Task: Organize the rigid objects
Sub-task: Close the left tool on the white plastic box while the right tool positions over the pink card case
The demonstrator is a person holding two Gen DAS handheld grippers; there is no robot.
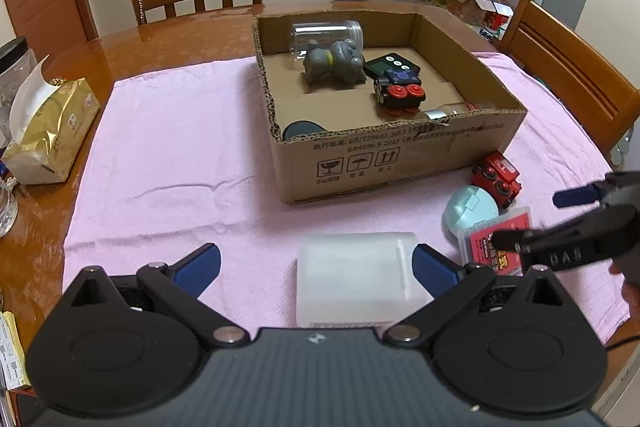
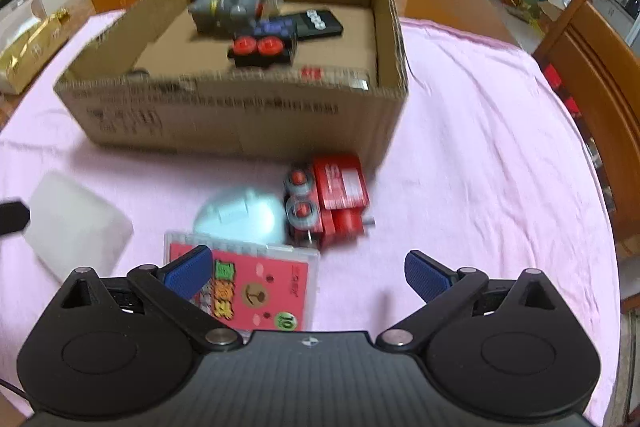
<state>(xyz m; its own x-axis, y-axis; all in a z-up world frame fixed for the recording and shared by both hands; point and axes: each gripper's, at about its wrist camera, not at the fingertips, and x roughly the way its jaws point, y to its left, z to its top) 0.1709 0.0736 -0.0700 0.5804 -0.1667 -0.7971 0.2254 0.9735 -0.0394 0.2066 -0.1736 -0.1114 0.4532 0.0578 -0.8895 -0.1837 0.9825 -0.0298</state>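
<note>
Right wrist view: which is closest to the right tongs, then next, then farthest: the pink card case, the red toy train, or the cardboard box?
1. Pink card case, right under the right tongs, by the left finger.
2. Red toy train, just beyond, on the cloth.
3. Cardboard box, farthest back.

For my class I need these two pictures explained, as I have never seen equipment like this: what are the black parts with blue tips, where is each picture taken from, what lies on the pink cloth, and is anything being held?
No robot is here: a person holds a hand-held two-finger tool in each hand, with a camera looking along its blue fingers. One picture looks out from the left gripper, the other from the right gripper.

On the pink cloth stands an open brown cardboard box already holding toys and a clear jar. Outside it lie a frosted white plastic box, a pale green round case, a red toy train and a flat pink card case.

Both grippers are open; nothing is held. The left one straddles the white box, the right hovers over the card case.
</note>
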